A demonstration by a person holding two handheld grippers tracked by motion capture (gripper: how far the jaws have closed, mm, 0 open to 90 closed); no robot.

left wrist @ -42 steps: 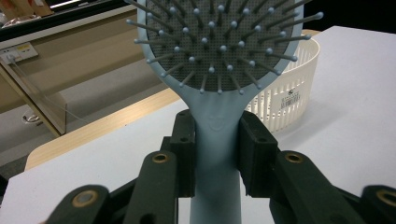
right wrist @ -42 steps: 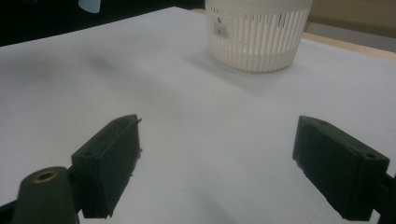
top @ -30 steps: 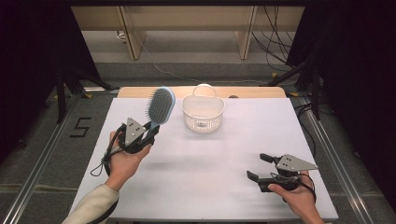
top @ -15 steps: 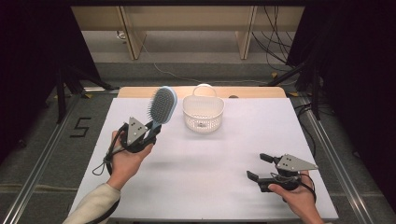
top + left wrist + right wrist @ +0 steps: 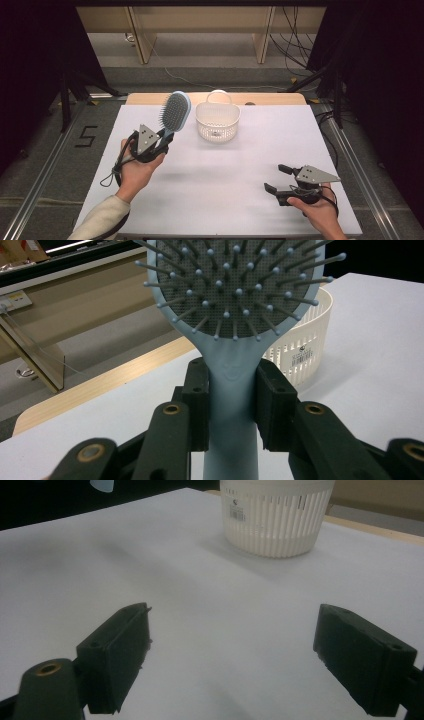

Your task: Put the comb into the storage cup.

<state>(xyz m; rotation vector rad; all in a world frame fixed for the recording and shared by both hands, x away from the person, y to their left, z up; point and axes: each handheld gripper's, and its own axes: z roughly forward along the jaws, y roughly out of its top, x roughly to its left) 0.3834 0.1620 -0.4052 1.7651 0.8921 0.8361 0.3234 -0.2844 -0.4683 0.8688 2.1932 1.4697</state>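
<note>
Left gripper (image 5: 161, 145) pinching hairbrush (image 5: 175, 112) by handle, head raised just left of basket (image 5: 217, 121). Right gripper (image 5: 280, 180) spread, idle. Advisable: keep clamp firm, tip head over rim.

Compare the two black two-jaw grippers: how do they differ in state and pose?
The left gripper is shut on the pale blue hairbrush handle and raised; the right gripper is open, empty, low over the white table. Both face the white slotted basket.

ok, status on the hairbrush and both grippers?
Left gripper shut on hairbrush handle, head up, beside basket. Right gripper open, empty, low over table. Path to basket clear.
</note>
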